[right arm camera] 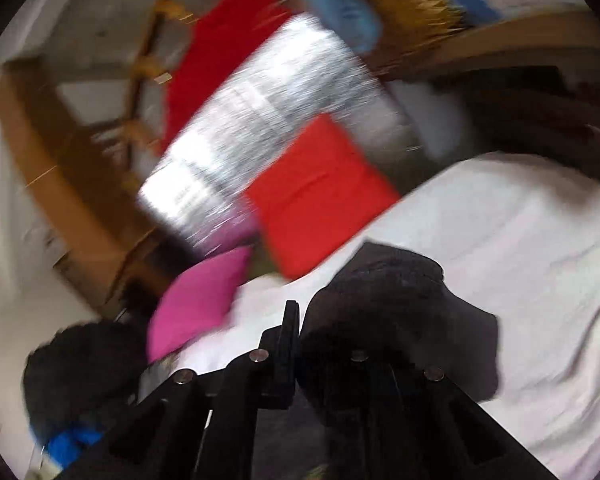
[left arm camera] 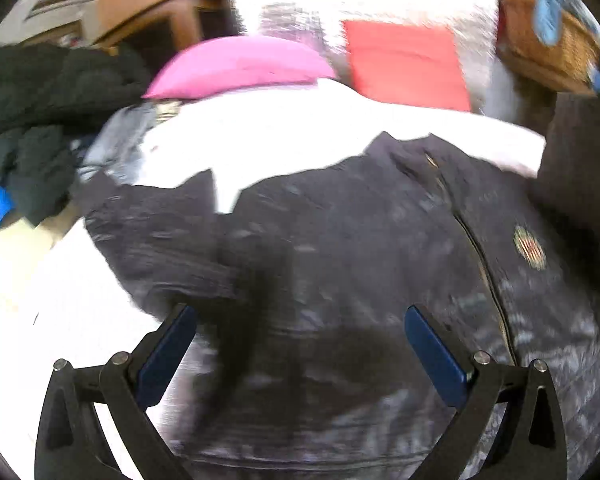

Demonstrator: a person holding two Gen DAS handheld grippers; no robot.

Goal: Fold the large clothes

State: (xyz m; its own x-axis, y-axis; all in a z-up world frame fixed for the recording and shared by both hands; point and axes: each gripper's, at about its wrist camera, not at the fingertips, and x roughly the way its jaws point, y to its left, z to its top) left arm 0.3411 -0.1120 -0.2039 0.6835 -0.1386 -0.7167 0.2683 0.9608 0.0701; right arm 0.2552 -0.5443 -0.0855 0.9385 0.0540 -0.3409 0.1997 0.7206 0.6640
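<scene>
Left gripper (left arm camera: 300, 316) gapes empty over the dark jacket (left arm camera: 340, 260); right gripper (right arm camera: 296, 320) pinches its edge above white sheet (right arm camera: 520, 232).

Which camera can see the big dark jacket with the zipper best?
The left wrist view. There the dark jacket lies spread on the white sheet, with its zipper and a small badge showing. The right wrist view shows only a bunched, blurry piece of it, pinched in the right gripper.

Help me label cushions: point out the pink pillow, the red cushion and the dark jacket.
pink pillow (left arm camera: 240, 66), left wrist view, its middle.
red cushion (left arm camera: 408, 64), left wrist view, its face.
dark jacket (left arm camera: 340, 240), left wrist view, chest panel.
</scene>
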